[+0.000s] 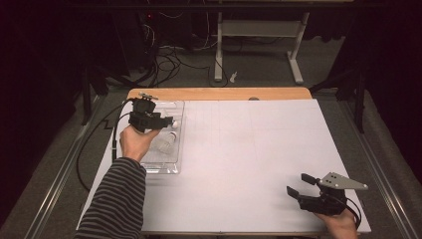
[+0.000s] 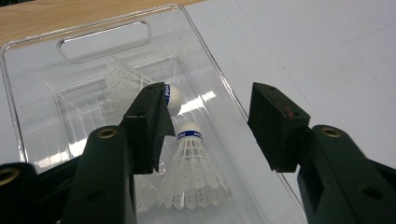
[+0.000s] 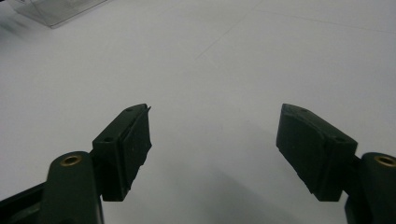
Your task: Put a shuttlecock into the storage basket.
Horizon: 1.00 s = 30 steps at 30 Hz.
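Note:
A clear plastic tray (image 1: 166,168) lies at the left of the white table. Inside it are white feather shuttlecocks with blue bands: one (image 2: 191,172) lies cork away from me, another (image 2: 122,81) lies farther back on its side. In the high view a shuttlecock (image 1: 164,143) shows beside the hand. My left gripper (image 1: 169,121) hovers over the tray (image 2: 42,70). In its own view the left gripper (image 2: 210,100) stands open, pads touching nothing. My right gripper (image 1: 298,183) is at the near right, open and holding nothing (image 3: 215,121).
White sheet (image 1: 249,149) covers the table, with a wooden strip (image 1: 219,93) along the far edge. A corner of the tray (image 3: 56,9) shows far off in the right gripper view. Cables and a desk frame (image 1: 259,30) stand on the floor beyond.

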Motion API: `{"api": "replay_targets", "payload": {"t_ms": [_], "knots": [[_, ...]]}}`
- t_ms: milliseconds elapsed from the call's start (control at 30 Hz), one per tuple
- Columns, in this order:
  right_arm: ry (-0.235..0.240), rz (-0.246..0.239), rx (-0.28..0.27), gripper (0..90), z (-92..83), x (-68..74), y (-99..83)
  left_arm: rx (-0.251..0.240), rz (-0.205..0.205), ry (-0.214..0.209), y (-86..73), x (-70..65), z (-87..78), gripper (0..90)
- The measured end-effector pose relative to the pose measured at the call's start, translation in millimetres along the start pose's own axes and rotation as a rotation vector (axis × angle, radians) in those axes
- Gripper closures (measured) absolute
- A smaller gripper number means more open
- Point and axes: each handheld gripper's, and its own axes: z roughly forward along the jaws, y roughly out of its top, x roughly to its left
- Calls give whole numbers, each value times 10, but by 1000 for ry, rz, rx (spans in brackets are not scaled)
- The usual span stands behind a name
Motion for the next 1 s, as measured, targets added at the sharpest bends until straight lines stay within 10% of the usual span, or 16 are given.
{"api": "replay_targets", "payload": {"t_ms": [1000], "knots": [[1, 1, 5, 267, 4, 5, 1, -38, 12, 0, -175, -31, -185, 435]]}}
